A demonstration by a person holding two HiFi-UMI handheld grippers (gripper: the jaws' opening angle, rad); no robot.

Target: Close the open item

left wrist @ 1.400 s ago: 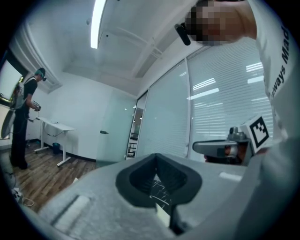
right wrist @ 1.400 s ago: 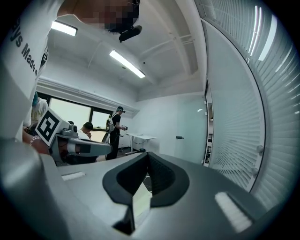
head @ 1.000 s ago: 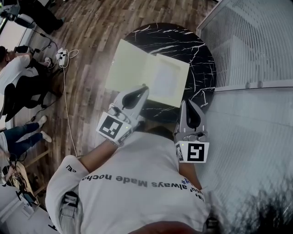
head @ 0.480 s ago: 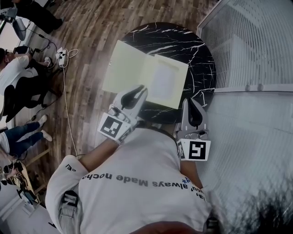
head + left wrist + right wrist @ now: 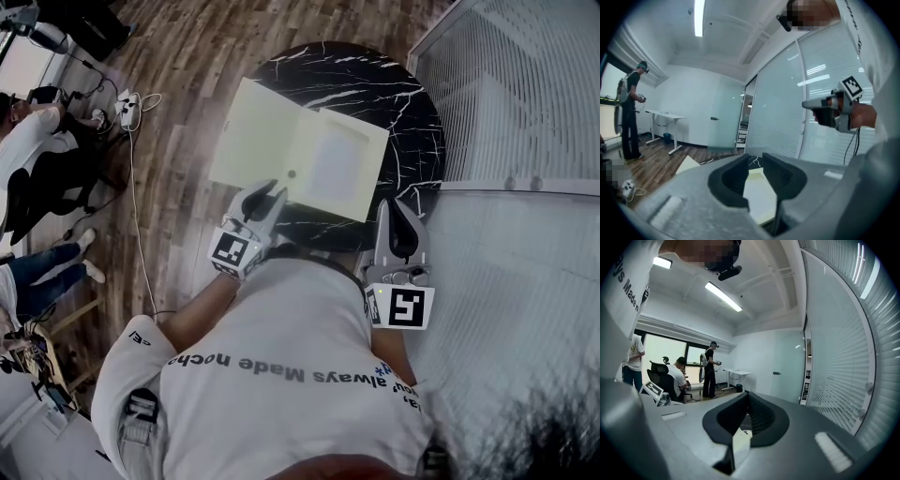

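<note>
yellow folder [image 5: 300,159] lying open on round black surface [image 5: 375,84] | left gripper [image 5: 269,191] sitting at its near edge, fingers [image 5: 727,180] just opening, standing apart, gripping nothing | right gripper [image 5: 392,206] hovering beside, fingers together

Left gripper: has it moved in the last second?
Yes. The left gripper dropped toward the table, tip retreating to the folder's near edge; jaws just opening, nothing between them.
</note>
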